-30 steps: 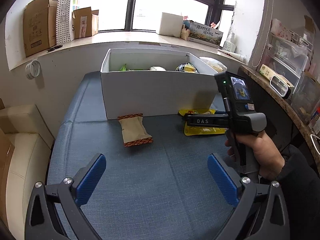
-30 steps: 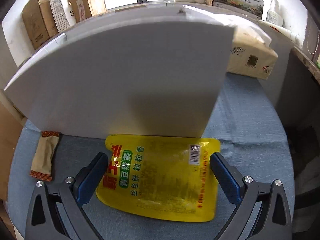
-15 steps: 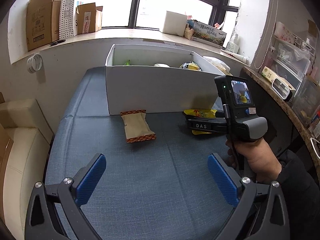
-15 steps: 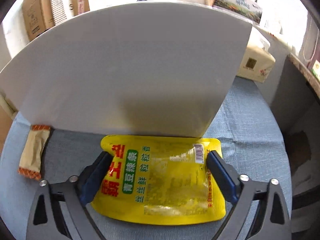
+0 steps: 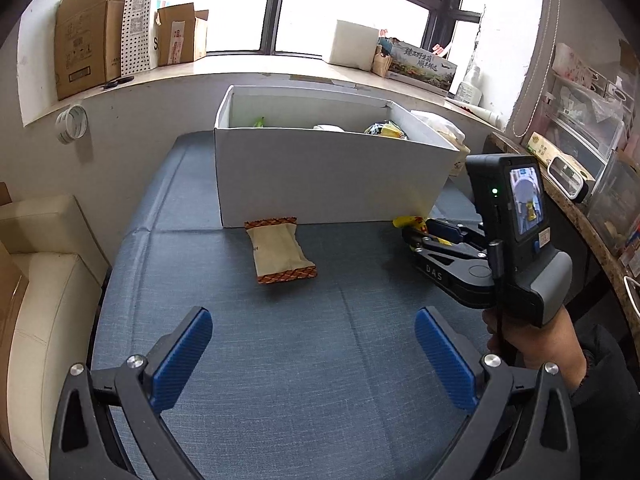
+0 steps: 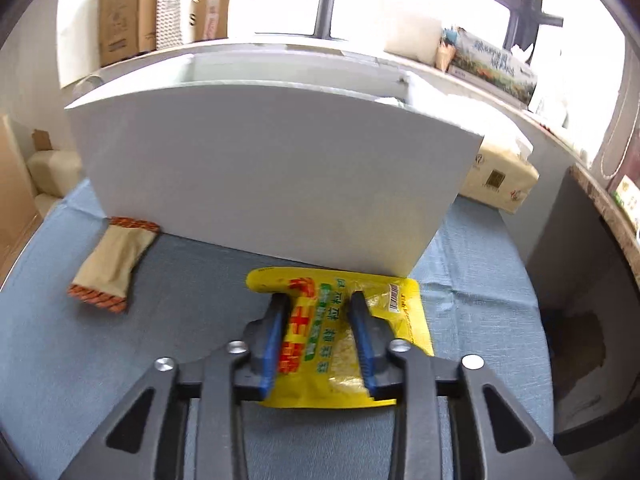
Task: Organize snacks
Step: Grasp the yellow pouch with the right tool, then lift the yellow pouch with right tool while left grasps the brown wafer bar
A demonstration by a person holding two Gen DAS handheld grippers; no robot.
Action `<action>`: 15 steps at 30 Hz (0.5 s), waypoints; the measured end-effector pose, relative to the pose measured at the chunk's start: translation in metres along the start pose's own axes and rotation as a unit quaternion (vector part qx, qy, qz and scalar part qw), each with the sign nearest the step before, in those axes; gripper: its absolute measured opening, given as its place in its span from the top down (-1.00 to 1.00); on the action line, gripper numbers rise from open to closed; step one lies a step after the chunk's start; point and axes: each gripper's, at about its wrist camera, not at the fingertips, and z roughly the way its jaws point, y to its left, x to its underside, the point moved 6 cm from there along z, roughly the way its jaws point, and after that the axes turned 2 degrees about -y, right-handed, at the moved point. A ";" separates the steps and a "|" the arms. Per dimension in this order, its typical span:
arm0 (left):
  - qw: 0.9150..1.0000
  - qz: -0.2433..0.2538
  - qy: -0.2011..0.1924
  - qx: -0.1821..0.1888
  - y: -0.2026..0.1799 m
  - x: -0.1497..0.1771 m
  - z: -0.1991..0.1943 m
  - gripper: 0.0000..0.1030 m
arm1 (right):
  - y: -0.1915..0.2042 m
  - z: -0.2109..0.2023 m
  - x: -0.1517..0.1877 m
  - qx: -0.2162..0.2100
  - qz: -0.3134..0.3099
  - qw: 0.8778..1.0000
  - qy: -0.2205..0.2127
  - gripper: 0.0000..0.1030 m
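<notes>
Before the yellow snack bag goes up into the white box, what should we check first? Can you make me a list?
1. Right gripper pinching the yellow plastic snack pouch: ok; its jaws have just been closing and the pouch is squeezed between them.
2. Grip centred on the pouch: not ok, much of it sticks out to the right.
3. Open top of the white cardboard box: ok.
4. Room inside the box: cannot tell, only some wrappers show.
5. Left gripper out of the way: ok, open and holding nothing.
6. Tan snack packet with orange ends: ok, lying apart on the blue cloth.

You have a yellow pouch [image 6: 340, 328] with red and green lettering. Your beige packet [image 5: 278, 249] has orange-patterned ends; white box [image 5: 332, 172], blue cloth [image 5: 304, 360].
</notes>
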 end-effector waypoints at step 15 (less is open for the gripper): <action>1.000 0.000 0.017 -0.019 0.014 -0.001 0.020 -1.00 | -0.007 -0.050 -0.014 -0.040 0.012 0.998 -0.050 0.64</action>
